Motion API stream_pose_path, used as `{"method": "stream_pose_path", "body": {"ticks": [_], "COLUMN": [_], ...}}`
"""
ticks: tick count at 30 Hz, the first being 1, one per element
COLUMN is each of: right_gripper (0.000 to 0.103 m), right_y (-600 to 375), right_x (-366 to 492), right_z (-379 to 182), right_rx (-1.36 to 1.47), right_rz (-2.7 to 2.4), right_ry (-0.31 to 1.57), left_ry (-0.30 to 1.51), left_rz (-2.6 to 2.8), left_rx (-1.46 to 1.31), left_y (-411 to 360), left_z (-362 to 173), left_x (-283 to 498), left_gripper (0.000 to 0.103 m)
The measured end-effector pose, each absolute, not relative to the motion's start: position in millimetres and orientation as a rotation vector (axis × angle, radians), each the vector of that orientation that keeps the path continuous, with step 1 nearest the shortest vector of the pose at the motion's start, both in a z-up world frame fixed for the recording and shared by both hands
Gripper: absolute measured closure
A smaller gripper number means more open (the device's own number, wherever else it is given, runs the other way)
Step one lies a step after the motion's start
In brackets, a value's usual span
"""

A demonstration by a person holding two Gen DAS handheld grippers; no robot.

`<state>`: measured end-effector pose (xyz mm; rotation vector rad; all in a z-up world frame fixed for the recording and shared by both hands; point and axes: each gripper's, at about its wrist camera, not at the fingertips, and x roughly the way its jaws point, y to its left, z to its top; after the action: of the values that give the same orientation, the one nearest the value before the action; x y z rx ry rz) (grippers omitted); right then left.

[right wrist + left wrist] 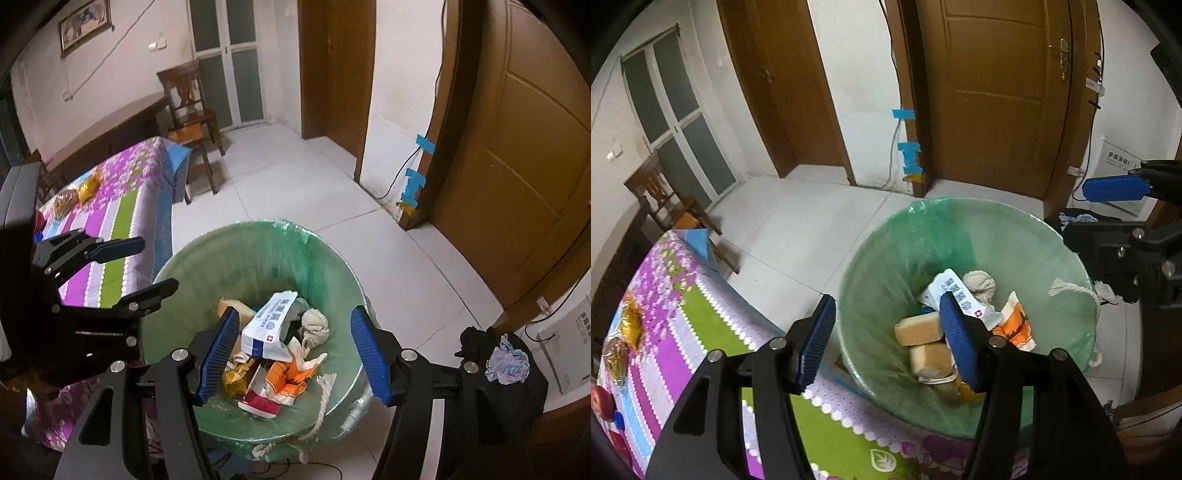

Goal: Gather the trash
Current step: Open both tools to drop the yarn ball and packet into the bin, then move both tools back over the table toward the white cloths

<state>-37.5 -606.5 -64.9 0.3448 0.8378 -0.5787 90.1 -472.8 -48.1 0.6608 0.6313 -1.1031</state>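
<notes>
A trash bin with a green liner [886, 254] [236, 254] stands on the floor beside the table. It holds sponge blocks [919, 328], a white-and-blue package [269, 325], an orange wrapper [290, 373], a cloth wad [314, 326] and a white rope [325, 395]. My left gripper [886, 339] is open and empty above the bin's near rim; it also shows in the right wrist view [144, 262]. My right gripper [293, 354] is open and empty over the bin; one of its fingers [1115, 188] shows in the left wrist view.
The table with a flowered purple-green cloth [679, 332] [122, 206] carries gold wrappers [629, 325] [86, 188] and a red apple [600, 402]. A wooden chair [188, 122] stands beyond it. A black object with crumpled paper [506, 362] sits right of the bin. Brown doors [997, 92] line the wall.
</notes>
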Motion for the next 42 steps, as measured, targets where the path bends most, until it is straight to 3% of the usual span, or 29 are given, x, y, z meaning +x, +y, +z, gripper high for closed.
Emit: {"method": "stream_pose_path", "body": {"ticks": [5, 12, 19, 22, 30, 36, 42], "right_gripper": [0.037, 0.03, 0.013, 0.012, 0.01, 0.01, 0.01], "right_y": [-594, -551, -498, -473, -423, -380, -350], "right_x": [-45, -55, -56, -50, -2, 41, 64], "right_z": [-57, -36, -25, -25, -28, -31, -44], "right_rx": [0.326, 0.21, 0.109, 0.076, 0.07, 0.07, 0.086], "right_rz": [-0.646, -0.754, -0.832, -0.812, -0.643, -0.479, -0.391], "right_ry": [0.739, 0.524, 0.279, 0.208, 0.242, 0.304, 0.359], "left_ry": [0.596, 0.548, 0.529, 0.542, 0.588, 0.732, 0.917], "left_rz": [-1.047, -0.939, -0.816, -0.762, -0.508, -0.328, -0.255], "left_rx": [0.63, 0.584, 0.479, 0.422, 0.203, 0.056, -0.008], "left_y": [-457, -416, -354, -322, -212, -129, -93], "left_z": [-41, -34, -20, -13, 16, 19, -21], "left_x": [93, 102, 121, 135, 186, 235, 266], "left_gripper": [0.043, 0.033, 0.027, 0.026, 0.024, 0.024, 0.04]}}
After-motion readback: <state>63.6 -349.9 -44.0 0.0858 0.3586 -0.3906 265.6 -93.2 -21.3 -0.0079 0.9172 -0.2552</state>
